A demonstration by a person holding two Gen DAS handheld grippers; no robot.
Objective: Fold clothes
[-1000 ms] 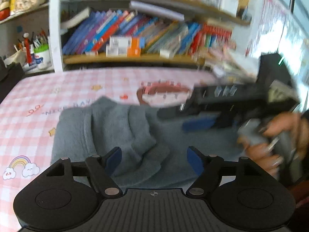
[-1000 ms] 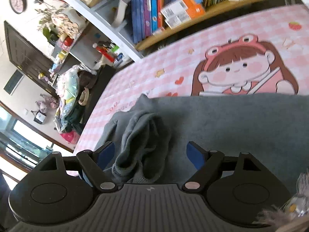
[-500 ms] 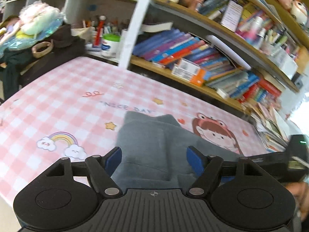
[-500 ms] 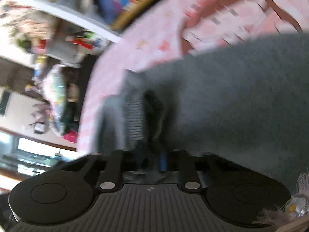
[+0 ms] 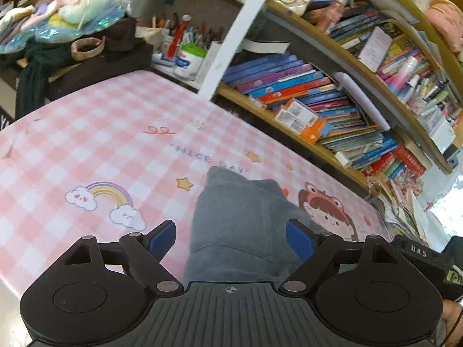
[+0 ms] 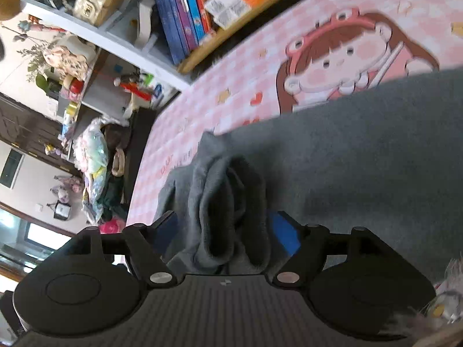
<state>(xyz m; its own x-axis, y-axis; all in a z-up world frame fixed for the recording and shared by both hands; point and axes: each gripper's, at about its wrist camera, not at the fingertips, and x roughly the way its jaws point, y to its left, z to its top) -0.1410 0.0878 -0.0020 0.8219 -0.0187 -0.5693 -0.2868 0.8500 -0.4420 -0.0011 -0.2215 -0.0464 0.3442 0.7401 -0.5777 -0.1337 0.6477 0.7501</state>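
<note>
The left gripper [image 5: 230,238] tilts down over the tabletop [image 5: 86,150], its black linkage arms splayed. Its blue-padded fingers [image 5: 162,237] are spread and still opening, touching nothing. Below and between them lies the near end of the grey garment [image 5: 240,219], a soft fleecy knit lying fairly flat, with one corner reaching up toward the printed lettering.

The tabletop wears a glossy pink-and-white checked cover, printed with a rainbow and clouds [image 5: 101,202], small stars and a cartoon girl in a frog hat [image 5: 327,214]. Beyond its far edge stands a wooden bookshelf [image 5: 318,107], tightly packed with slanted, bright-spined books, and at the left a white cup of pens [image 5: 188,55].

At the far right edge of the left wrist view, the black body of the other device [image 5: 425,260] pokes in, with a bit of a hand [image 5: 451,318] beneath it.

The right gripper [image 6: 222,231] also pitches downward, close over the cloth. Its fingers [image 6: 285,235] are opening, and a bunched, ribbed fold of the grey garment [image 6: 361,159] rises between them. The picture is slightly blurred there, so I cannot tell whether the pads touch the fold. To the right, the fabric stretches out broad and smooth, covering the lower part of the cartoon girl [image 6: 341,57].
</note>
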